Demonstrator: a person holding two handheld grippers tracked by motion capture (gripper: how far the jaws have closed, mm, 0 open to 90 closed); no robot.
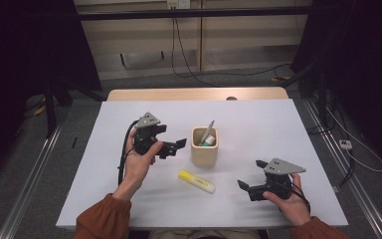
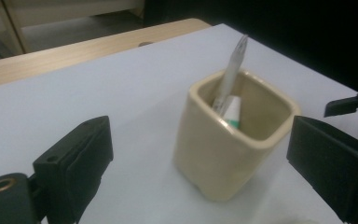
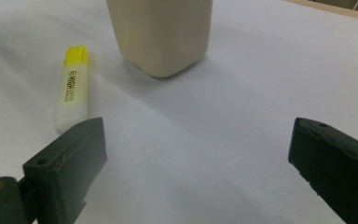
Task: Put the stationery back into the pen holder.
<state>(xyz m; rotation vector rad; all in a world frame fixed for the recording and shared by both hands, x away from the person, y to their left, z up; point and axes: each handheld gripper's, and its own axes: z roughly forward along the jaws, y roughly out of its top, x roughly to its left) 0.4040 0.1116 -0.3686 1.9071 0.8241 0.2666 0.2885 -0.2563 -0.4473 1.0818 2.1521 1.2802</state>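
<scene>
Two grippers hang over the desk [image 1: 129, 199] in the high view, both with jaws spread and nothing between them: the left gripper [image 1: 181, 143] sits toward the left edge and aims at the cream cup [image 1: 205, 146] at the middle, while the right gripper [image 1: 242, 185] is low near the front right corner and points leftward at the yellow highlighter [image 1: 196, 181], which lies flat between the cup and the front edge, apart from both. A pen [image 1: 208, 131] and a white-and-green marker [image 1: 208, 142] already stand in the cup. In the left gripper view, its jaws stand wide either side of the cup [image 2: 223, 154], not touching it, with the pen [image 2: 230, 74] leaning against the far inner wall beside the marker [image 2: 233, 112]. In the right gripper view, the highlighter [image 3: 72, 88] lies just beyond the left-hand jaw, its yellow cap toward the cup [image 3: 161, 32], and outside the gap between the open jaws. This looks like the approach to picking up the highlighter for the cup. The next move likely calls for shifting the right gripper until the highlighter's body sits between the jaws, then lowering and closing across its narrow width.
</scene>
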